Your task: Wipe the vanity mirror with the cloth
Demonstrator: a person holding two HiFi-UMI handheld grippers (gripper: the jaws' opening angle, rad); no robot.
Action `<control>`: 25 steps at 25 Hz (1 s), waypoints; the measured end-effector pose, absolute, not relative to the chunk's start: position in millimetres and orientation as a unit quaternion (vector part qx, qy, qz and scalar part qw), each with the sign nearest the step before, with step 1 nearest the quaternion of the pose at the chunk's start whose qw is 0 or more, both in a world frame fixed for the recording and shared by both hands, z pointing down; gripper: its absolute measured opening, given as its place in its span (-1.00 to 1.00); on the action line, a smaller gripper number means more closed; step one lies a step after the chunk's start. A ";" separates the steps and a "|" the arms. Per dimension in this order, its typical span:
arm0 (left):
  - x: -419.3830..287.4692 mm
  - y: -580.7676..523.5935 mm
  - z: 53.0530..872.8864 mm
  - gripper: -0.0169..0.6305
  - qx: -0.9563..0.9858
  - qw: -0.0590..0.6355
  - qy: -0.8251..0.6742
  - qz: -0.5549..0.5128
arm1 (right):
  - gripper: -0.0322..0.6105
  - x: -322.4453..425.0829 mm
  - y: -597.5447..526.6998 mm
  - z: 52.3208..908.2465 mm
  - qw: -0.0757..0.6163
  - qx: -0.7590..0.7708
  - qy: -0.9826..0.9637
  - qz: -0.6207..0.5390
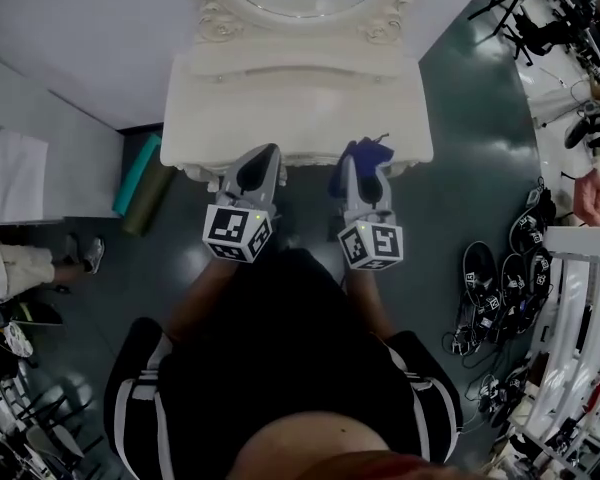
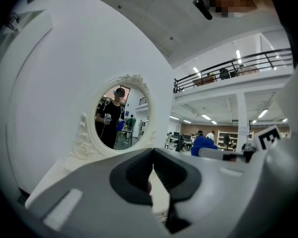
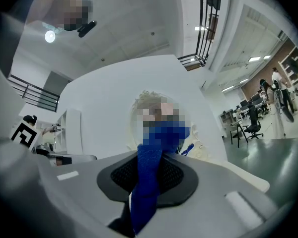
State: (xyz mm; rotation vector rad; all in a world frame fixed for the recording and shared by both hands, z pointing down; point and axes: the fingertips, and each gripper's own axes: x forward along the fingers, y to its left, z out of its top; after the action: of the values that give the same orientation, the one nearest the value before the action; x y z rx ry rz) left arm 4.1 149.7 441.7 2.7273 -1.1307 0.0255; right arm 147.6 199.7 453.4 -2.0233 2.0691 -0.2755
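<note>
Right gripper view: we are pinching the blue cloth [image 3: 148, 192] tight between the fingers of the right gripper [image 3: 150, 168]. The left gripper [image 2: 151, 175] is hanging closed and empty. The mirror [image 2: 120, 118] is standing ahead of both, beyond the desk [image 1: 300, 98]. We are judging wiping not yet begun; next we are needing to lift the cloth onto the glass.

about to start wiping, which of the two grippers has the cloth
The right gripper: its jaws are shut on the blue cloth. The left gripper has its jaws together with nothing between them.
</note>
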 end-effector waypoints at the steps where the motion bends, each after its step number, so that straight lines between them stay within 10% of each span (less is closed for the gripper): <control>1: 7.4 143.4 442.2 -0.91 0.920 0.096 -0.379 0.009 | -0.68 149.7 194.0 453.5 0.117 -0.692 0.706 -0.094; 25: 7.3 -52.8 450.2 -0.91 0.918 0.115 -0.379 0.013 | -0.68 159.2 2.6 459.8 0.094 -0.707 0.694 -0.101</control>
State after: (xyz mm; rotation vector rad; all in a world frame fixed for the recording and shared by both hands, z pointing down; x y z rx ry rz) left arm 7.3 -52.8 450.2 2.6898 -1.1106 0.0374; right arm 159.2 2.6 459.8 -2.0976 2.0578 -0.2987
